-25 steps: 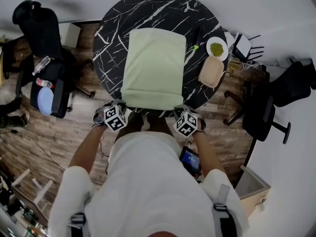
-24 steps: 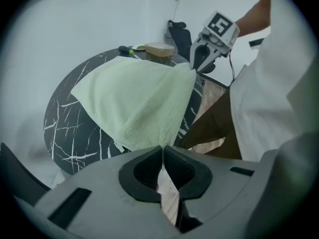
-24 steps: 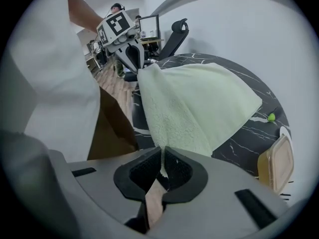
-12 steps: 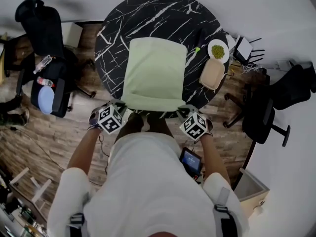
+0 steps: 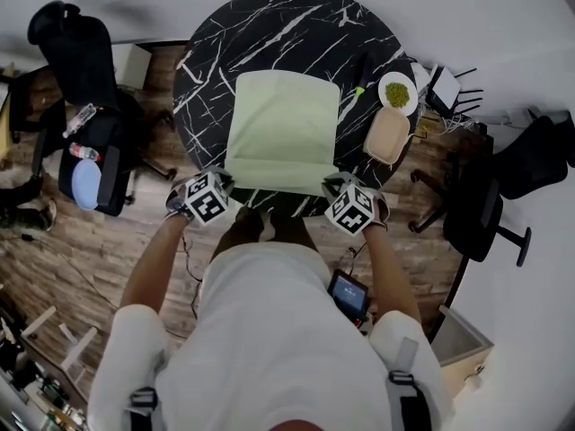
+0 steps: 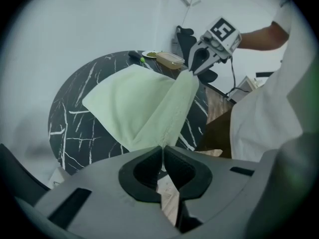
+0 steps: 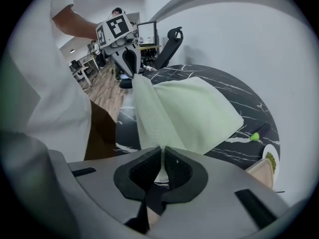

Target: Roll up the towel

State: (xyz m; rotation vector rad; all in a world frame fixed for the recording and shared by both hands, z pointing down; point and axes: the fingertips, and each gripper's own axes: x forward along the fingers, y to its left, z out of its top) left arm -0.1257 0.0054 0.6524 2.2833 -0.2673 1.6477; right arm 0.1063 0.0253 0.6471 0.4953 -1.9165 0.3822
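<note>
Your left gripper (image 6: 162,151) and right gripper (image 7: 162,151) each pinch a near corner of the towel (image 5: 283,119), which lies spread on the counter (image 5: 296,25) with its near edge raised. Rolling is barely begun. Next, fold that edge forward evenly.

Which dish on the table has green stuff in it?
The small round white plate at the table's right edge holds the green stuff. The bigger tan dish beside it looks empty.
</note>
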